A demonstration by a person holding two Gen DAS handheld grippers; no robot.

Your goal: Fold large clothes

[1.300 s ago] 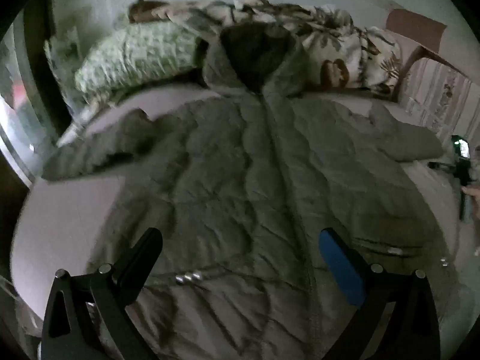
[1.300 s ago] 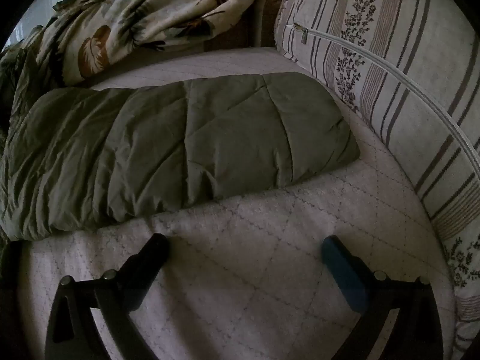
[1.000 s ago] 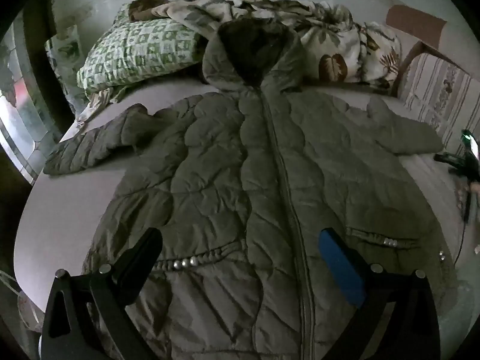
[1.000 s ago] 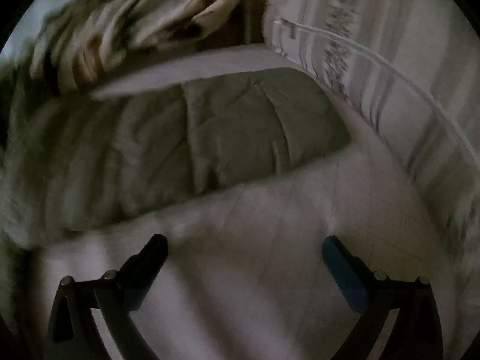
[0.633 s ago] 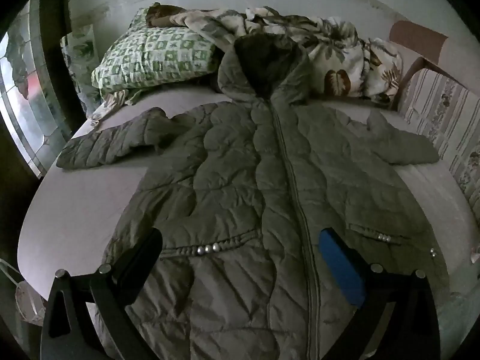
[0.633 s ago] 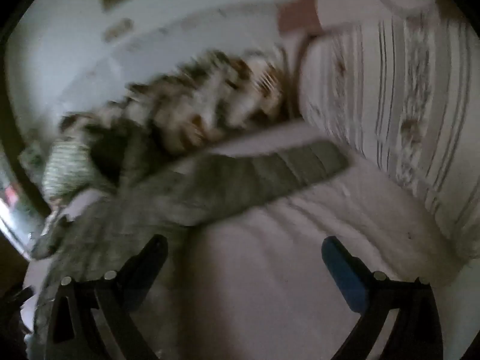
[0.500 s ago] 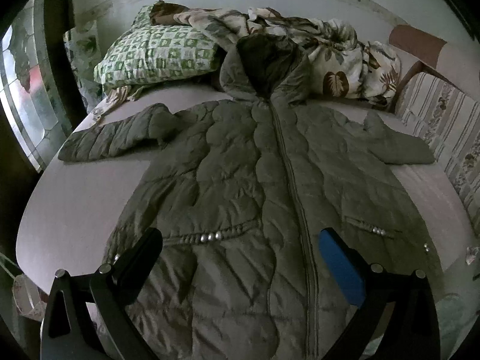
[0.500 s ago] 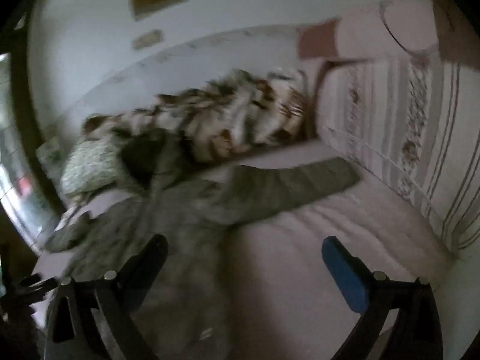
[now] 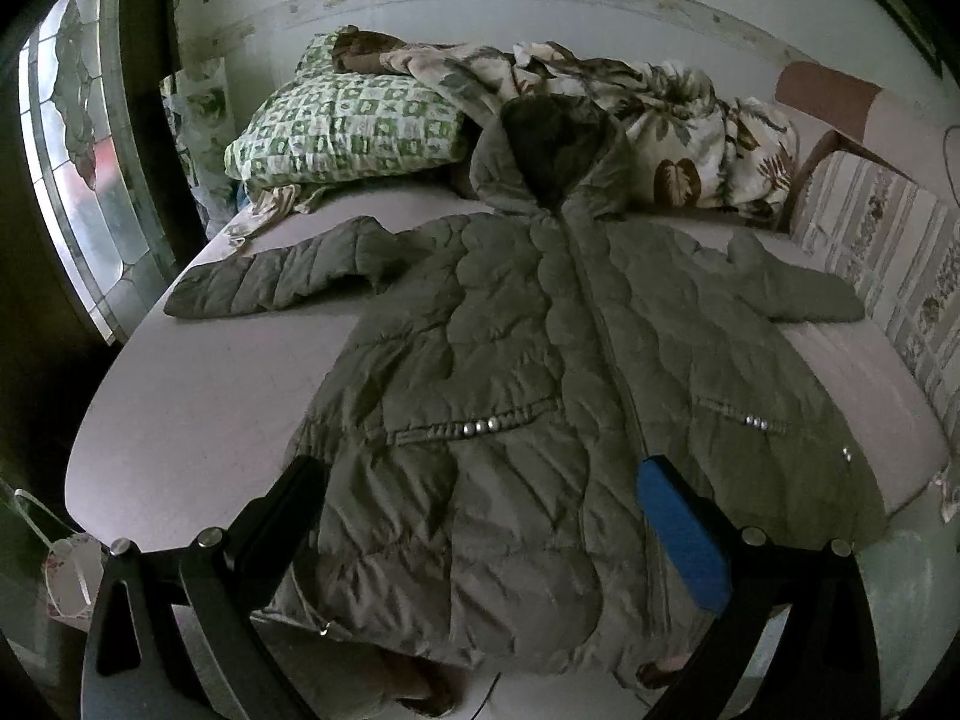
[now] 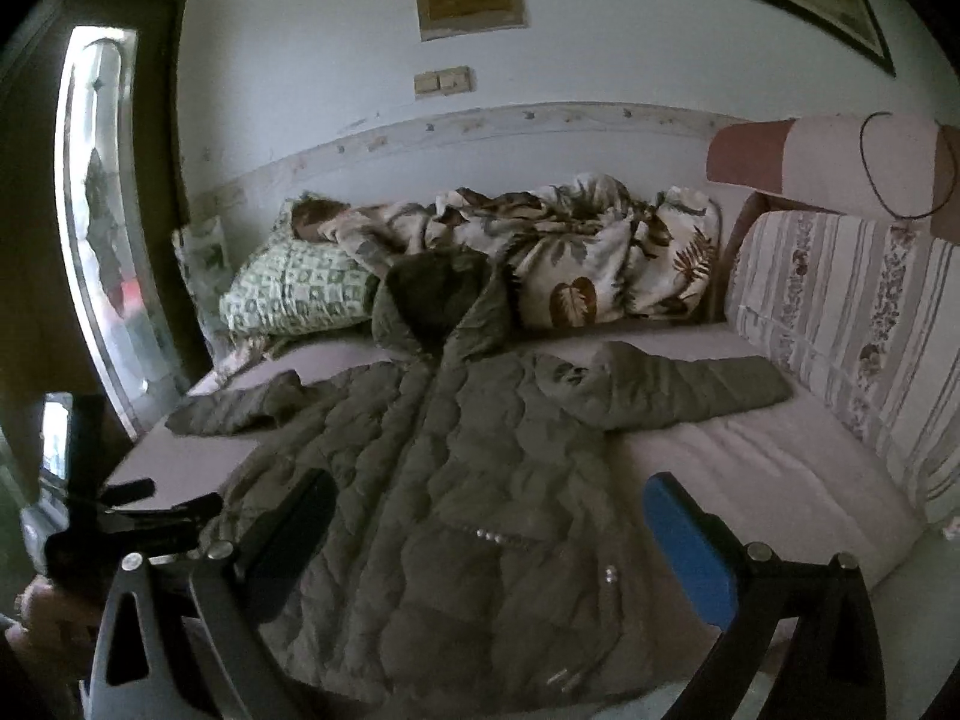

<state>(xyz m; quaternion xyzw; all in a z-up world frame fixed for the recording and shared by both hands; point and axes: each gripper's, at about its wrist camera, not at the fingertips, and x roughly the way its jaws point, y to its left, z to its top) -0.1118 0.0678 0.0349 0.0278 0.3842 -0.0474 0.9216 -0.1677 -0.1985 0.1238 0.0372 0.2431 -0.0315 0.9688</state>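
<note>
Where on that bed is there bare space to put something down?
Bare mattress lies left of the olive puffer coat, below its left sleeve. Another patch sits between the right sleeve and the striped cushion. The head end is crowded by the checked pillow and leaf-print blanket.

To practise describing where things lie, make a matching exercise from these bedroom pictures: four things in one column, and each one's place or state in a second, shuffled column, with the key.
Things:
1. quilted jacket
2. checked pillow
3. leaf-print blanket
4. left tongs

Places or states:
A. bunched up at the head of the bed, behind the hood
B. open, holding nothing
C. spread flat, zipped, sleeves out to both sides
D. at the head of the bed on the window side

Pairs: 1-C, 2-D, 3-A, 4-B
</note>
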